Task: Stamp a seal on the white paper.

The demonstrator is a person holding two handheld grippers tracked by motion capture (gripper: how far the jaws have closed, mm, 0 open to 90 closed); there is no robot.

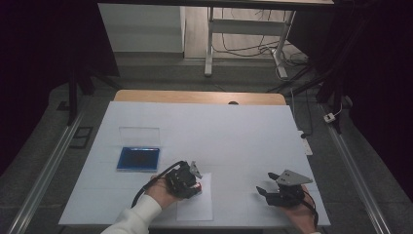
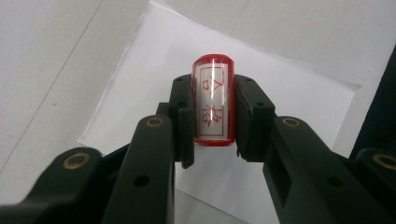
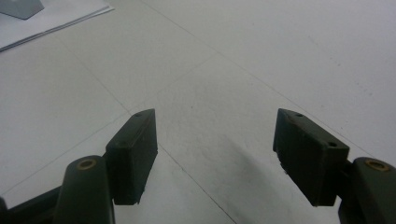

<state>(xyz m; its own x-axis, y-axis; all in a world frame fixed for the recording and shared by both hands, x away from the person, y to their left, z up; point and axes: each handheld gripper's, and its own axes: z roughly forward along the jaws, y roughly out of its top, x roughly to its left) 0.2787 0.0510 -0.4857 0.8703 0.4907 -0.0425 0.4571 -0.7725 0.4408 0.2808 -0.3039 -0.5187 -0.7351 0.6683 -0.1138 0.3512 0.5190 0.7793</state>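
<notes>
My left gripper (image 2: pixel 214 109) is shut on a red seal stamp (image 2: pixel 213 105), whose white face with red carved characters points toward the camera. Below it lies a white sheet of paper (image 2: pixel 289 88). From above, the left gripper (image 1: pixel 195 187) hovers over the left part of that paper (image 1: pixel 202 204) near the table's front edge. My right gripper (image 1: pixel 267 183) rests to the right on the white table, jaws spread wide. In the right gripper view, the right gripper (image 3: pixel 215 149) has only bare table between its black pads (image 3: pixel 133 149).
A blue ink pad case (image 1: pixel 138 158) with its clear lid (image 1: pixel 140 135) open behind it lies left of centre on the white table cover (image 1: pixel 234 131). A corner of the paper (image 3: pixel 51 18) shows at the far left of the right gripper view.
</notes>
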